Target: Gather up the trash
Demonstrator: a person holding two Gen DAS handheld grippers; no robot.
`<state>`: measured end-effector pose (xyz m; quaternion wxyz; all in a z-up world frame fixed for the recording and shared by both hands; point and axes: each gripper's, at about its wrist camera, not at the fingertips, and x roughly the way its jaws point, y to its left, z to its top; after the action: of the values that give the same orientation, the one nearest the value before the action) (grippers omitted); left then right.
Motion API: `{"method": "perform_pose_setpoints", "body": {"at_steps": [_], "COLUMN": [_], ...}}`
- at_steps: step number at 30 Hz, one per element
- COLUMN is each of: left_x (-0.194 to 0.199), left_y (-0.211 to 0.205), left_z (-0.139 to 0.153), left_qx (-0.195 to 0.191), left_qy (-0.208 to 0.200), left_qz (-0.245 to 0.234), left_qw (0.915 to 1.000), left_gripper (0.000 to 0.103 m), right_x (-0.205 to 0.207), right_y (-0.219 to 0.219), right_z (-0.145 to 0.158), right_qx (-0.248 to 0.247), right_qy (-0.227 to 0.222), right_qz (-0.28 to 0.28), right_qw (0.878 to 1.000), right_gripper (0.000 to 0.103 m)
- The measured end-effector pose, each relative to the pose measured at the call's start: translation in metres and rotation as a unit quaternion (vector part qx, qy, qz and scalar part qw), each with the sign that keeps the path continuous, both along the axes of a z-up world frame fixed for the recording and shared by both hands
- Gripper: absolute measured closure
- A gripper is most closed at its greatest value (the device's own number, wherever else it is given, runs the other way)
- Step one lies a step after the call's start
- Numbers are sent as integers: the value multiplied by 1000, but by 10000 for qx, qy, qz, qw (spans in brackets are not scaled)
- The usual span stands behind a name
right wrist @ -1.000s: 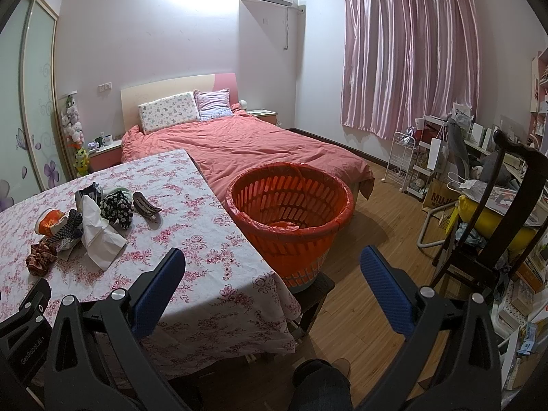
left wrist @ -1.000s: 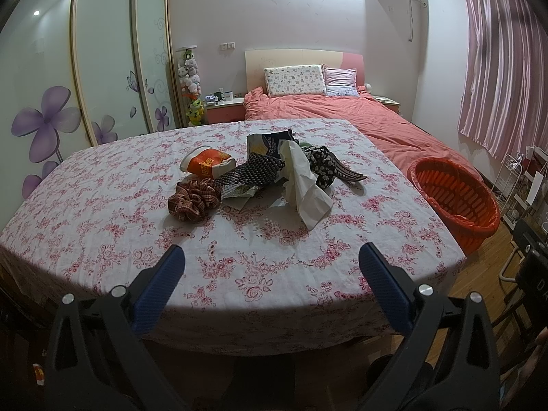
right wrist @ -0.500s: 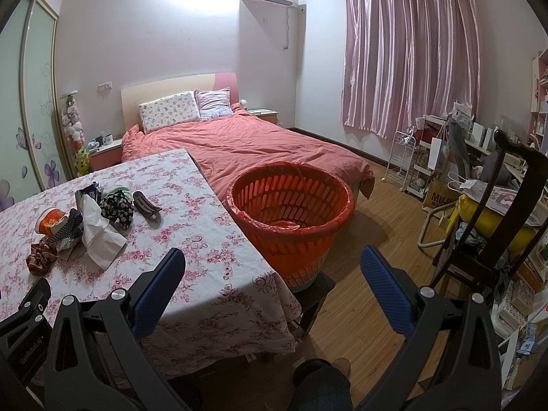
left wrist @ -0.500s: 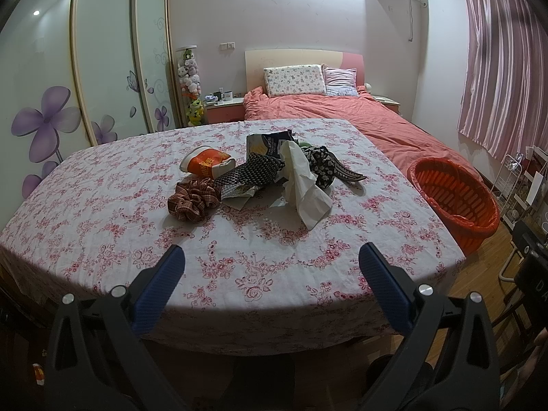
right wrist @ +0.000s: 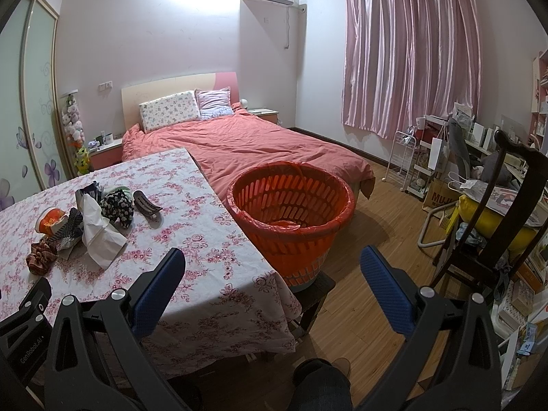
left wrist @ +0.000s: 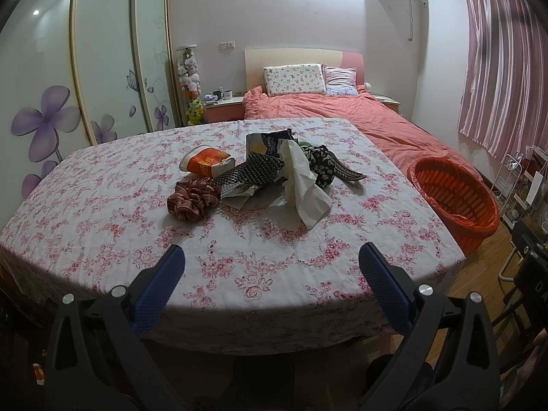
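Each hand-held gripper, left point(left wrist: 271, 267) and right point(right wrist: 273, 269): black frame, silver screws, two fingers with blue ribbed pads point(left wrist: 158, 287). "GenRobot.AI" marking on left unit.

On the floral tablecloth point(left wrist: 102, 226), a trash pile point(left wrist: 267, 174) lies at twelve o'clock from the wide-spread left gripper point(left wrist: 270, 263), the orange basket point(left wrist: 455, 198) at two o'clock.

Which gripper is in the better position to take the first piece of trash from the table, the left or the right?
Probably the left gripper: it is open and faces the trash pile straight ahead. The right gripper, also open, faces the orange basket, with the pile far to its left.
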<state>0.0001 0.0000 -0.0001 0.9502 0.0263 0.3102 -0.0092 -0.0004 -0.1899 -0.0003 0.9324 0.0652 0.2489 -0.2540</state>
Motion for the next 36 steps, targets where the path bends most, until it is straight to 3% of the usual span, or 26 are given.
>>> {"method": "perform_pose_setpoints", "body": {"at_steps": [25,31,36], "left_x": [3,26,56], "left_y": [1,14,49], "left_z": [-3,-12,-19], "left_qx": [-6,-96,-230], "left_qy": [80,192,310], "left_qz": [-20,73,500], "left_qw": [10000,9997,9980], "left_gripper": [4,4,4], "right_x": [8,25,45], "right_y": [-7,-11,-12], "right_z": [-6,-19,-23], "right_qx": [105,388,431], "right_qy": [16,23,84], "right_qz": [62,309,382], "right_qw": [9999,9988,9983], "right_gripper": [2,2,2]}}
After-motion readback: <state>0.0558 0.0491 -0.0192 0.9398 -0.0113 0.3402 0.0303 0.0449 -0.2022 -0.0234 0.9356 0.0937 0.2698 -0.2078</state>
